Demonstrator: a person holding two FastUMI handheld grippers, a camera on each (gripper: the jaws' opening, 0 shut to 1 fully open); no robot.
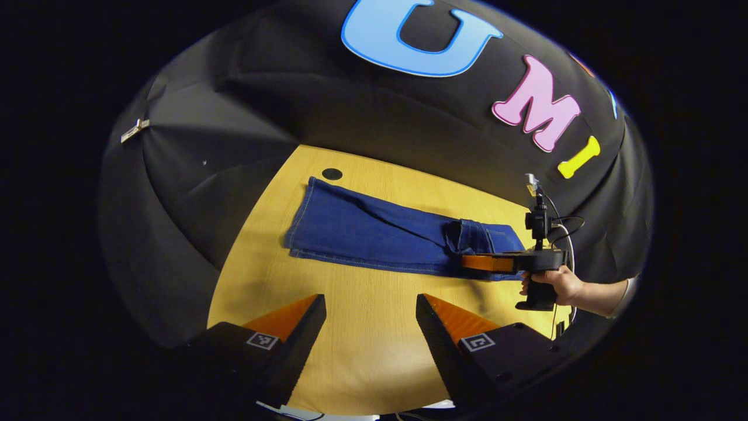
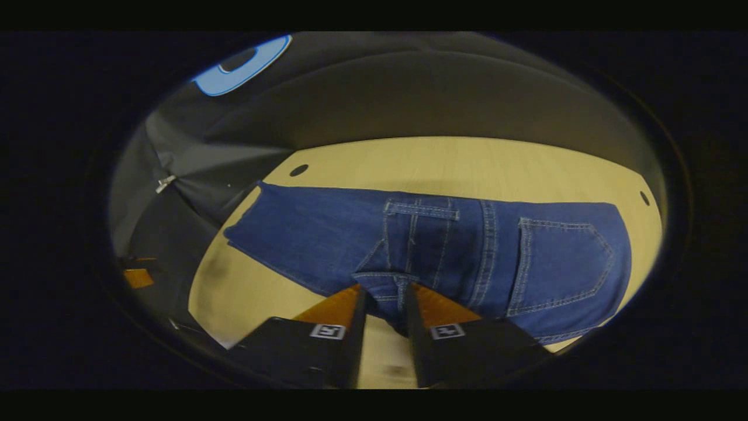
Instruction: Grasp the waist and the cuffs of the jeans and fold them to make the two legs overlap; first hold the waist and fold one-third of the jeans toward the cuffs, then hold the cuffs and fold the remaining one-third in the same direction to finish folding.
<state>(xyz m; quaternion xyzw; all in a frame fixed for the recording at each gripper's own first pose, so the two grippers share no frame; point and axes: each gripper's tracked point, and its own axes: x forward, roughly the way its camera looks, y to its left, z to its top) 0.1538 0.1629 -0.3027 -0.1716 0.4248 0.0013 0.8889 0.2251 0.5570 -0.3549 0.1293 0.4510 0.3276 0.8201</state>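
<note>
Already legs overlap; right gripper [image 2: 383,301] pinches the jeans [image 2: 432,245] waist, carrying it cuffward. Left gripper [image 1: 371,316] hangs open.

A light wooden table [image 1: 362,351] with visible grain takes up the lower middle of the left gripper view. A round dark hole [image 1: 332,173] sits in the tabletop near its far left corner, and in the right gripper view a second small hole [image 2: 644,197] lies by the far right edge. Black cloth [image 1: 193,193] hangs behind and beside the table, pinched at one fold by a small metal clip [image 1: 134,130].
</note>
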